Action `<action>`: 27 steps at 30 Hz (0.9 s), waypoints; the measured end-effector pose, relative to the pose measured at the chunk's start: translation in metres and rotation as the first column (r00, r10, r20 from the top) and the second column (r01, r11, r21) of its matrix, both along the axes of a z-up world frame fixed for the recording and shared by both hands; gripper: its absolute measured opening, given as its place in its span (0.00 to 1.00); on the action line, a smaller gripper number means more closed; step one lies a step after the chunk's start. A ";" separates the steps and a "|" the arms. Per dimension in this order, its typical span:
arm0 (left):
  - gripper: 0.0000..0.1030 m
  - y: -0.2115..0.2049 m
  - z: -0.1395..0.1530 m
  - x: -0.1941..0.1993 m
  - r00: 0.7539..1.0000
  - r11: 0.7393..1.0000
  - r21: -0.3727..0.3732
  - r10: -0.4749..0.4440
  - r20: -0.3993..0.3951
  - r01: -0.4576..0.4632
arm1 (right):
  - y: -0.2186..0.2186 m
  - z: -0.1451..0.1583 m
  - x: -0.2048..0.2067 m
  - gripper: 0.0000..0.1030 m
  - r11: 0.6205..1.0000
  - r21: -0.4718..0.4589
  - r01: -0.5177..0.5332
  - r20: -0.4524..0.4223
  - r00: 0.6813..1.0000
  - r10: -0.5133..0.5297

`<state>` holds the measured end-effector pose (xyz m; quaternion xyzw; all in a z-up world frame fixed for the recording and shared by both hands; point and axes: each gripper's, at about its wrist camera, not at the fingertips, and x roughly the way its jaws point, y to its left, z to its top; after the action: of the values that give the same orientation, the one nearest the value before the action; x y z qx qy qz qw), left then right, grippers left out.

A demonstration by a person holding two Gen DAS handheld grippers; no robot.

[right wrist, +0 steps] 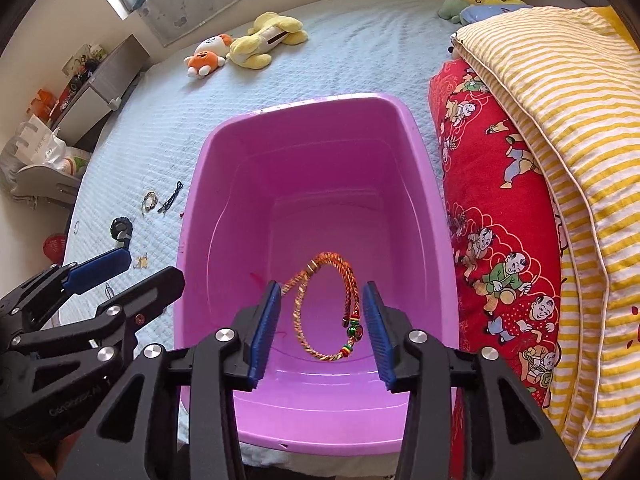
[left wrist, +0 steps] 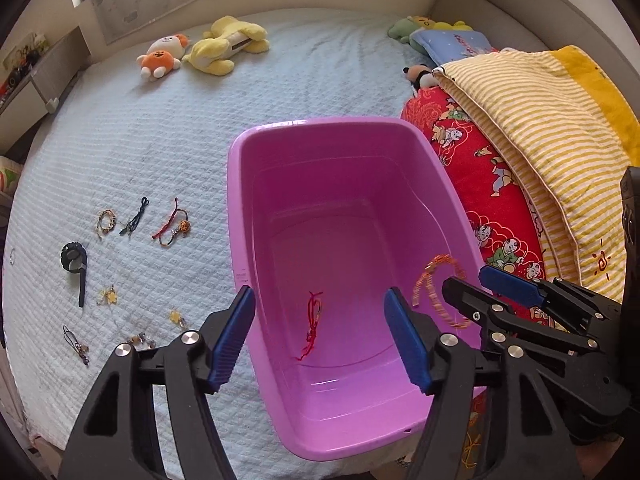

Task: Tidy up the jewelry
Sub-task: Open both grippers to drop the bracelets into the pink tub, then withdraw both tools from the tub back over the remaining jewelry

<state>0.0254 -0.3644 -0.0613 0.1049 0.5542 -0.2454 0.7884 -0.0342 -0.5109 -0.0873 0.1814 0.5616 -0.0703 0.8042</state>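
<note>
A pink plastic bin (left wrist: 236,184) (right wrist: 192,200) stands on the pale quilted bed. My left gripper (left wrist: 320,300) (right wrist: 154,266) is open above its near end, with nothing between the pads. A red string bracelet (left wrist: 312,328) is below it, inside the bin. My right gripper (right wrist: 322,288) (left wrist: 472,280) is open over the bin too. An orange-gold braided bracelet (right wrist: 326,257) (left wrist: 438,292) with green beads hangs loose and blurred between its pads, its tail at the left pad, not pinched. Several more bracelets (left wrist: 172,224) and charms lie on the bed left of the bin.
A black watch (left wrist: 74,264) lies among the loose pieces. Folded red and yellow-striped quilts (right wrist: 520,200) press against the bin's right side. Plush toys (left wrist: 228,44) lie at the far end of the bed. A low cabinet (right wrist: 92,92) stands off the bed's left edge.
</note>
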 end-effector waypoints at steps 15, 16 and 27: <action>0.70 0.013 0.014 -0.004 1.000 1.000 0.004 0.017 0.024 -0.017 | -0.001 0.011 -0.006 0.45 1.000 0.002 0.024 0.006 1.000 -0.024; 0.70 0.015 0.016 -0.005 0.999 1.000 0.005 0.019 0.027 -0.019 | 0.000 0.013 -0.007 0.45 1.000 0.003 0.024 0.008 1.000 -0.024; 0.70 0.032 0.032 -0.016 0.997 0.999 -0.001 0.051 0.058 -0.051 | 0.015 0.025 -0.017 0.48 1.000 0.018 0.001 0.019 1.000 -0.001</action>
<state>0.0095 -0.3325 -0.0298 0.0981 0.5335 -0.2218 0.8103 -0.0515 -0.4964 -0.0625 0.1896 0.5544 -0.0639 0.8078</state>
